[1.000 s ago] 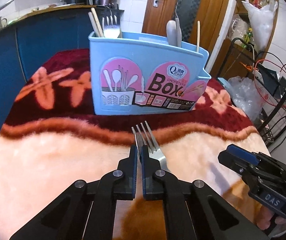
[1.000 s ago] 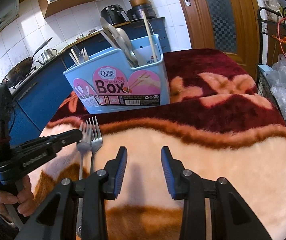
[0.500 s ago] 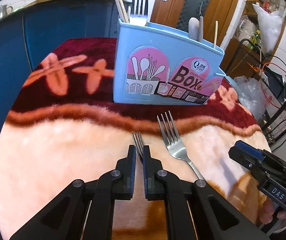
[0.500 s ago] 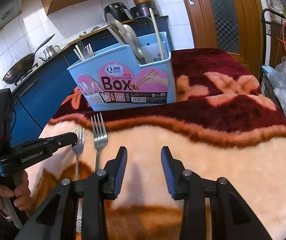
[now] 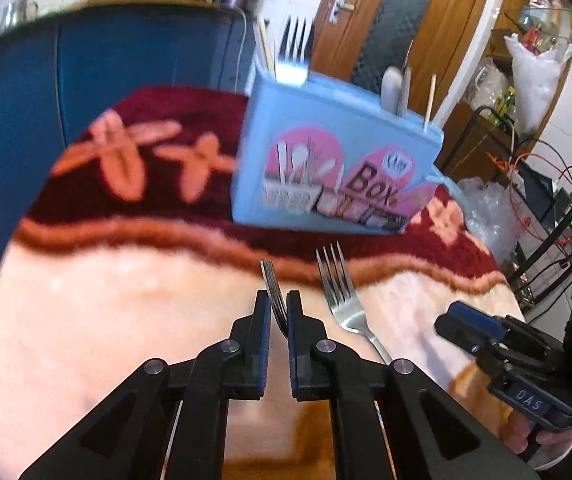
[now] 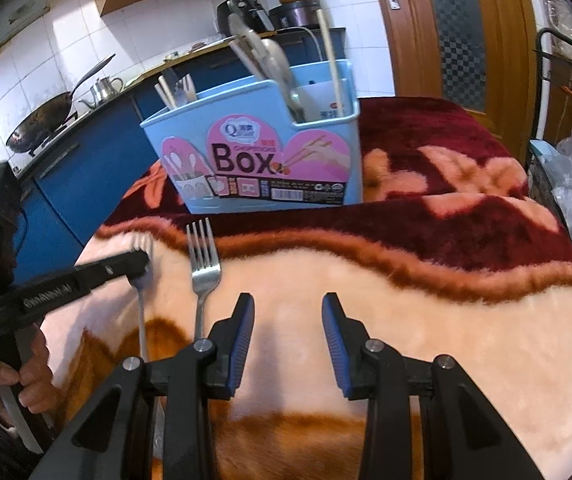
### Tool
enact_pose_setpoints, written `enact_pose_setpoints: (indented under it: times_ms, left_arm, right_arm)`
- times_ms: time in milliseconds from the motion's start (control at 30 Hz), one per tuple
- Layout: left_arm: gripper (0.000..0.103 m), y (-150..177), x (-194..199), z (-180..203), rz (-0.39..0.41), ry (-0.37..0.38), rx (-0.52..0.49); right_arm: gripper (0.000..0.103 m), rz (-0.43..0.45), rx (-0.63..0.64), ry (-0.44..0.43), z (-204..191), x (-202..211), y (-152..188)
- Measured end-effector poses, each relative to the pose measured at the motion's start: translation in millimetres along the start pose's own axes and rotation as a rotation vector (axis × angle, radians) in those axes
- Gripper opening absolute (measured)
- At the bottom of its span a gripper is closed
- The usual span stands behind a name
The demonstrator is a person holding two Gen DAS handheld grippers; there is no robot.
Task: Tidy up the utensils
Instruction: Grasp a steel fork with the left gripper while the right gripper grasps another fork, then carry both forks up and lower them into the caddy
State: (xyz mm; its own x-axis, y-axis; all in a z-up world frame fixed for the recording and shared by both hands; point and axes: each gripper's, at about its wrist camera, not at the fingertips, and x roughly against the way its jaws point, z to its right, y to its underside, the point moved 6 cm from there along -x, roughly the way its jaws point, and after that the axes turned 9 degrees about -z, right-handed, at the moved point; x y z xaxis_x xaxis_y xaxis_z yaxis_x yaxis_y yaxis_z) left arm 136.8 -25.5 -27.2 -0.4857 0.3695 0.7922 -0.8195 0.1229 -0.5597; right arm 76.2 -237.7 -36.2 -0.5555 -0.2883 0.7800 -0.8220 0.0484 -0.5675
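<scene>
The fork [image 5: 277, 300] that the left gripper [image 5: 277, 312] pinches between its fingers [image 5: 262, 320] is now turned on its edge. One second ago it was lying flat on top of the second fork [image 5: 340, 292], and half a second ago it was already drawn aside from it. In the left wrist view it stands at the lower centre of the frame, tines pointing up toward the blue box [image 5: 338, 168], and the background is blurred, so the gripper seems to be in motion.

In the right wrist view the same held fork [image 6: 141, 264] is at the middle left, with its handle hanging down over the blanket [image 6: 426, 320] on the worktop. The second fork [image 6: 202, 268] lies just beside it, flat on the blanket, no longer covered. I judge that the two forks are now separated, and the next step is probably to carry the held one to the box [image 6: 261, 160], which is in the upper centre and already holds a fork, spoons and chopsticks.

At the lower centre, the right gripper [image 6: 288, 340] hovers above the blanket with its fingers [image 6: 241, 336] spread wide and nothing between them.
</scene>
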Motion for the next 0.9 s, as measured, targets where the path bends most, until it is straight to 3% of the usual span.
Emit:
enact_pose_setpoints:
  times_ms: [367,900]
  left_arm:
    - [0.003,-25.0,71.7,-15.4,0.223,-0.188,-0.11]
    - [0.003,-19.0,73.2,-28.9,0.233,-0.176,-0.076]
  right_arm:
    - [0.04,-0.052,0.11,-0.049,-33.9,-20.0,-21.3]
    - [0.038,-0.132,0.201,-0.165,-53.2,-62.5,-50.2]
